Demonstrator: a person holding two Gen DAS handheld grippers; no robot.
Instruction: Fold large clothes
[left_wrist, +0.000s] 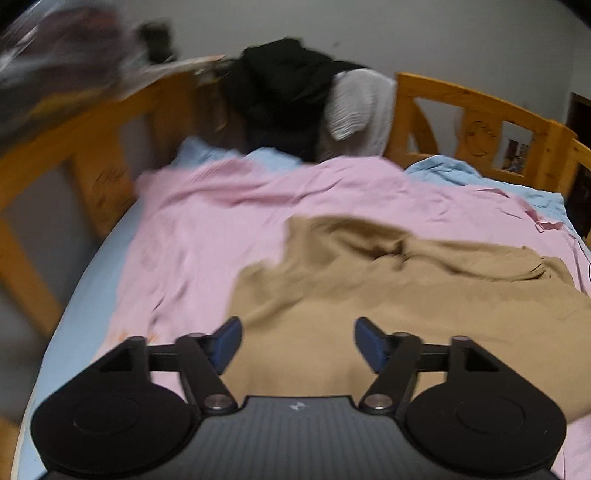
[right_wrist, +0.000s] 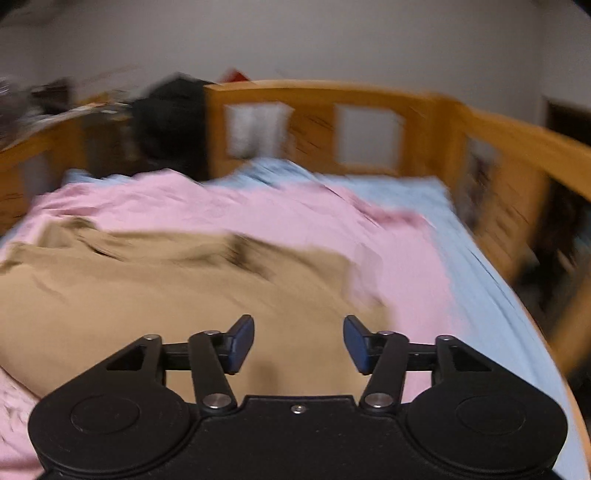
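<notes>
A tan garment (left_wrist: 406, 288) lies rumpled on a pink sheet (left_wrist: 207, 229) spread over the bed. In the left wrist view my left gripper (left_wrist: 298, 343) hovers over the garment's near left part, jaws wide apart, nothing between the blue pads (left_wrist: 227, 341). The right wrist view shows the same tan garment (right_wrist: 155, 291) filling the left and middle, with the pink sheet (right_wrist: 406, 288) to its right. My right gripper (right_wrist: 299, 345) stands open above the garment's near right part, its pads holding nothing. Both views are blurred by motion.
A wooden bed frame (left_wrist: 476, 110) rails the bed on the far and side edges. Black and white clothes (left_wrist: 295, 96) are heaped over the far rail. A light blue sheet (right_wrist: 491, 295) covers the mattress beneath the pink one. A grey wall (right_wrist: 332, 40) stands behind.
</notes>
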